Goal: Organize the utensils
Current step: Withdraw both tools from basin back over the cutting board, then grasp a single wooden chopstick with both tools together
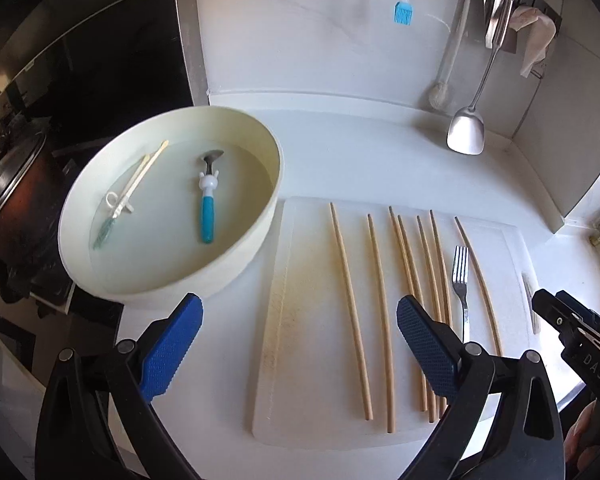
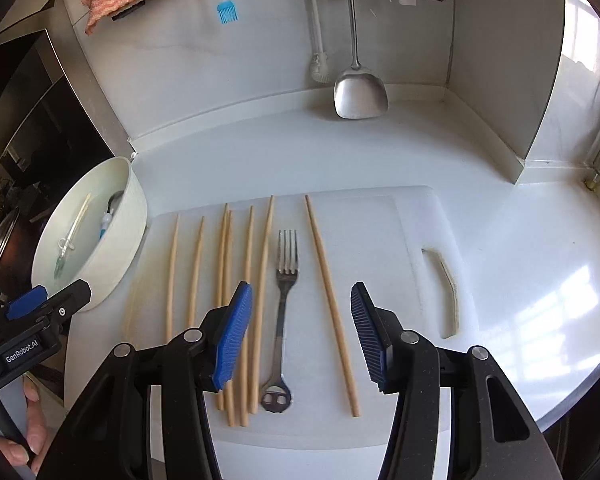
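Several wooden chopsticks (image 1: 350,308) (image 2: 332,304) and a metal fork (image 1: 460,280) (image 2: 286,300) lie side by side on a white cutting board (image 1: 308,360) (image 2: 380,240). A cream round basin (image 1: 260,224) (image 2: 132,216) at the left holds a blue-handled spoon (image 1: 208,204), a white stick tool and a small brush. My left gripper (image 1: 300,344) is open and empty above the board's left part. My right gripper (image 2: 302,328) is open and empty, hovering over the fork and the rightmost chopstick.
A steel spatula (image 1: 466,132) (image 2: 360,92), a dish brush (image 2: 318,68) and a blue silicone brush (image 1: 403,12) (image 2: 227,12) hang on the back wall. A dark stove with a pot (image 1: 16,192) is left of the basin. The counter edge curves at the right.
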`<state>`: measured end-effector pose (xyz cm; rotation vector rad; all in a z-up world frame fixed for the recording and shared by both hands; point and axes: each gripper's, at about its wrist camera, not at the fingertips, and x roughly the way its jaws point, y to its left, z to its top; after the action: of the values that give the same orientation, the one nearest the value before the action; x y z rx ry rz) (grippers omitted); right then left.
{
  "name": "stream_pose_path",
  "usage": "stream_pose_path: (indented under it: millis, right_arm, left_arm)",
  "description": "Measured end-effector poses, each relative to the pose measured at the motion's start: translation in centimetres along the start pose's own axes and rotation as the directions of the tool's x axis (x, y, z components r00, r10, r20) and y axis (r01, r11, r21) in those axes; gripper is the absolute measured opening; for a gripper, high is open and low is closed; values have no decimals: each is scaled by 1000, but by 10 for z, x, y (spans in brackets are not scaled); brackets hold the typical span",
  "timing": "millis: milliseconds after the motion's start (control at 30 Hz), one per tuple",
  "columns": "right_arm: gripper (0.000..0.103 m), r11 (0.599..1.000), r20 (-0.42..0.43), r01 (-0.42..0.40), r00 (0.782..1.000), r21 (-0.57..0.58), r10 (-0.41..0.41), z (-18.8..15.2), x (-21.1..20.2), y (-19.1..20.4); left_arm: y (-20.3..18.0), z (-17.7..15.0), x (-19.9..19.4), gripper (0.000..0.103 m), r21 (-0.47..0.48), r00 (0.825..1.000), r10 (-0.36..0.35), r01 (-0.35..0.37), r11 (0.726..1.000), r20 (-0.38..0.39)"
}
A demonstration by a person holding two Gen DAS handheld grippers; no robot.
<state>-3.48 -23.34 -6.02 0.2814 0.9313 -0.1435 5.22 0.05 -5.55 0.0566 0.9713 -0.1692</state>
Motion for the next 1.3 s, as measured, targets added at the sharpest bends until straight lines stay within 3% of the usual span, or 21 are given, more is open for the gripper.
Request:
stream_pose_path:
  millis: [200,333,600,1300]
  right_arm:
    - [49,998,-25,-39,999,-48,38,-6,18,-26]
    - [49,998,-36,-55,998,-43,53,-10,32,-34]
    - [49,999,-19,-29,999,-26,28,-14,57,-36]
    - [49,998,-5,27,1000,-55,-28,-15,83,-34]
  left_arm:
    - [-14,-22,18,96,-64,995,103,-104,993,-15]
    - [-17,-28,28,96,-70,991,128,-130,989,-24]
    - [-15,-36,61,96,-37,994,99,-101,994,-46]
    - [-23,-37,86,96,-29,995,94,-95,995,-37]
